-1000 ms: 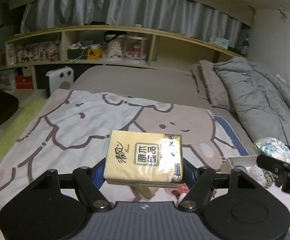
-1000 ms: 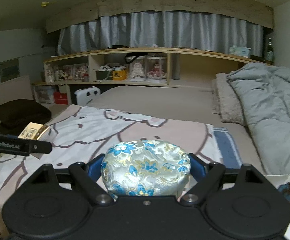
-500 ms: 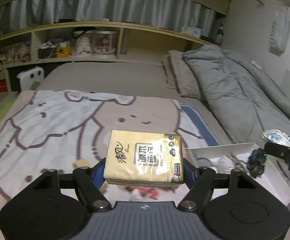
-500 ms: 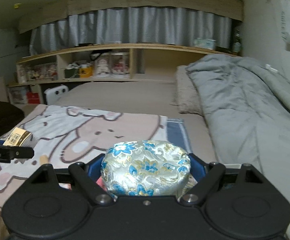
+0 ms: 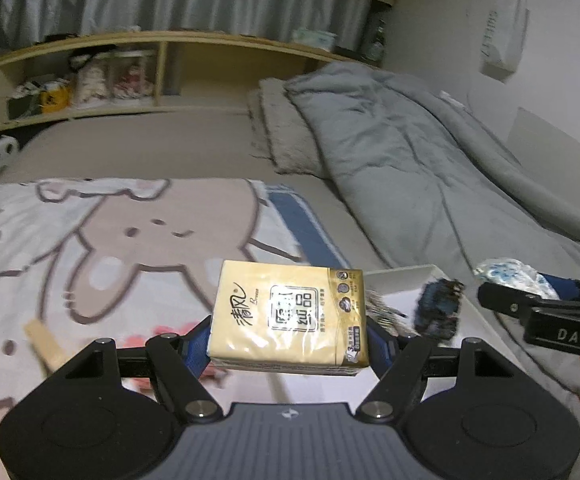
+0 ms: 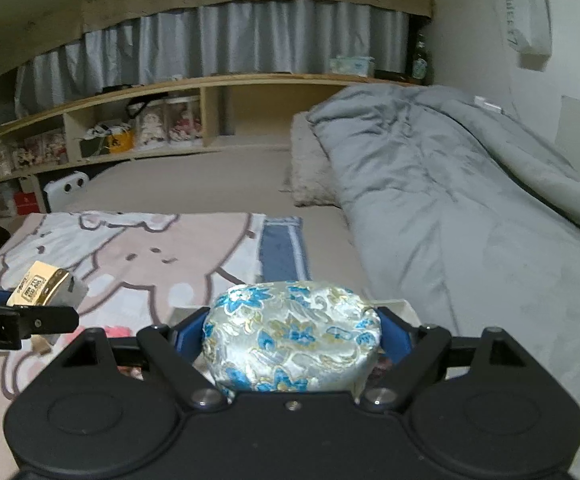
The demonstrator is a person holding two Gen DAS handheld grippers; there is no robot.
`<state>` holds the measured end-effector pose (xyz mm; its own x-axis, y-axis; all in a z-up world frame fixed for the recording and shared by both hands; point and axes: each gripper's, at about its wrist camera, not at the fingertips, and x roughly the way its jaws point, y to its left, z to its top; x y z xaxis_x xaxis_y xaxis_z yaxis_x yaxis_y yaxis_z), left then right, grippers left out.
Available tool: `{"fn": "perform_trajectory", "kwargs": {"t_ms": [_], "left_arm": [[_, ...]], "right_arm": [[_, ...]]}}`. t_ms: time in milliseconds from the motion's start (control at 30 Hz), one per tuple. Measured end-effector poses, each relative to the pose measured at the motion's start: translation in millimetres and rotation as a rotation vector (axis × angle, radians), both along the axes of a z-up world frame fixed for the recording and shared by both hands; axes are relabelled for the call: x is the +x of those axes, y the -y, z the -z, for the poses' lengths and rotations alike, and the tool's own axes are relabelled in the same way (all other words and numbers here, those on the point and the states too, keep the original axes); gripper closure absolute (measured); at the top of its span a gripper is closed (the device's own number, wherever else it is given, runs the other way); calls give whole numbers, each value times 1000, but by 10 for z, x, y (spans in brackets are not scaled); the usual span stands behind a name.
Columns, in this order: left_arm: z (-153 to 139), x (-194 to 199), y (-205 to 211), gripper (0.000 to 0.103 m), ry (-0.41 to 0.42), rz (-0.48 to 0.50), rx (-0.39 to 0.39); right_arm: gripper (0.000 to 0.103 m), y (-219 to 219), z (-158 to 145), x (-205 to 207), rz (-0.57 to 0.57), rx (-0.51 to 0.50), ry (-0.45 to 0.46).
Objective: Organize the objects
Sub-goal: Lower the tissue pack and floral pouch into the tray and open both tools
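Our left claw (image 5: 290,340) grips a yellow tissue pack (image 5: 290,316) by its short ends, long axis running across the fingers, held above the bed. Our right claw (image 6: 291,338) is clamped on a round brocade pouch (image 6: 291,336). The white tray (image 5: 405,276) lies just ahead and to the right of the tissue pack, with a dark blue trinket (image 5: 437,312) already in it. In the right wrist view the tray rim (image 6: 393,303) sits directly under the pouch, so we judge our right claw nearer to a drop; the left must shift rightward first.
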<state>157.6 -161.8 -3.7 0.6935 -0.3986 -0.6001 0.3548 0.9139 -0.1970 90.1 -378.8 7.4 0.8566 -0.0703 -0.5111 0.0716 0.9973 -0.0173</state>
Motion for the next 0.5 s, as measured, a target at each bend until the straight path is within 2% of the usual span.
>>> {"fn": "perform_trajectory", "kwargs": {"t_ms": [267, 500], "left_arm": [[248, -41, 552, 29, -66, 70, 2], [500, -46, 875, 29, -142, 91, 6]], "right_arm": [[16, 350, 189, -14, 21, 5, -66], [16, 553, 400, 22, 20, 10, -140]]}}
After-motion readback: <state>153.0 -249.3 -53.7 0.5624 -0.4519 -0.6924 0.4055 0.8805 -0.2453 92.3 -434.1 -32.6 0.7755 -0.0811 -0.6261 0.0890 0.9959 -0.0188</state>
